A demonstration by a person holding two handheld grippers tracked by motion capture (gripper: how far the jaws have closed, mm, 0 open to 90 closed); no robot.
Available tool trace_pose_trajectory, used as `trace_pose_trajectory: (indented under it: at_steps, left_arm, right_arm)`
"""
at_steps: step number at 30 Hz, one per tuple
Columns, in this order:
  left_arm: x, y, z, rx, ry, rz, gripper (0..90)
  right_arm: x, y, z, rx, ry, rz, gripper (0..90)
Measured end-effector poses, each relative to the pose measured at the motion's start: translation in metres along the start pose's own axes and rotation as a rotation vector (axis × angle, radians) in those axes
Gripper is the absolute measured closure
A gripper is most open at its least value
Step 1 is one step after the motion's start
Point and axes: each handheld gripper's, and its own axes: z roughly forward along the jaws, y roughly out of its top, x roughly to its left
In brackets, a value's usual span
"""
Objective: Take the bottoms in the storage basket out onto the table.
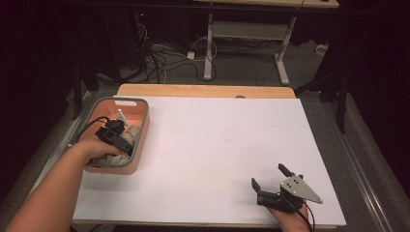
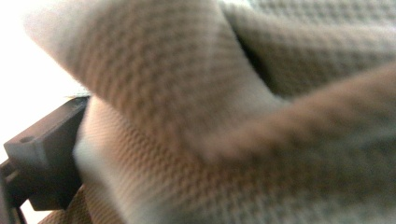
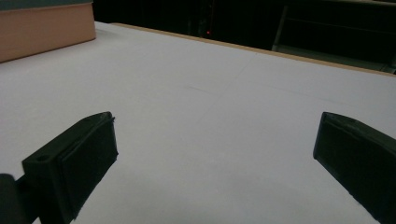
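Cloth (image 1: 126, 133): beige, waffle-textured, crumpled. It is lying inside the bin (image 1: 140, 104), an orange container with a grey rim that is sitting at the left edge of the surface (image 1: 217, 140), toward the far left corner. In the left gripper view the cloth (image 2: 233, 116) is pressing right up against the camera, its folds blurred.

Left tool (image 1: 126, 141): you are reaching it down into the bin, with your left hand (image 1: 94, 147) resting over the near rim. One black jaw is showing at the lower left of the left gripper view, with cloth lying against it; the other jaw is hidden behind the fabric, so I cannot tell whether this tool is gripping the cloth or standing apart from it.

Right tool (image 1: 270, 176): you are holding it at the near right corner of the surface, well apart from the bin. Its jaws are standing wide, with nothing between them, pointing toward the far left. In the right gripper view a side of the bin (image 3: 46, 30) is showing at the upper left.

Surface: covered in white, with a wooden border showing along the far edge.
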Motion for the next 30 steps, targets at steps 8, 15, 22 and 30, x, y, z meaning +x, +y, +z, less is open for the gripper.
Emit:
trace_pose_trajectory:
  at_steps: [8,15,22,30]
  left_arm:
    - [-0.009,0.002,0.001,0.010,0.048,0.063,6.3]
    - [-0.014,-0.005,-0.005,-0.045,-0.034,0.182,45.5]
    - [-0.017,-0.008,-0.011,-0.085,-0.010,0.204,56.8]
    - [-0.007,-0.008,-0.021,-0.138,0.157,0.135,57.4]
  right_arm:
    - [0.002,0.001,0.000,-0.002,-0.002,-0.006,0.5]
    - [0.001,0.001,0.000,-0.001,-0.001,-0.008,0.5]
    - [0.002,0.001,0.001,0.004,-0.004,-0.008,0.5]
    - [0.002,0.004,0.006,0.018,0.008,-0.021,0.5]
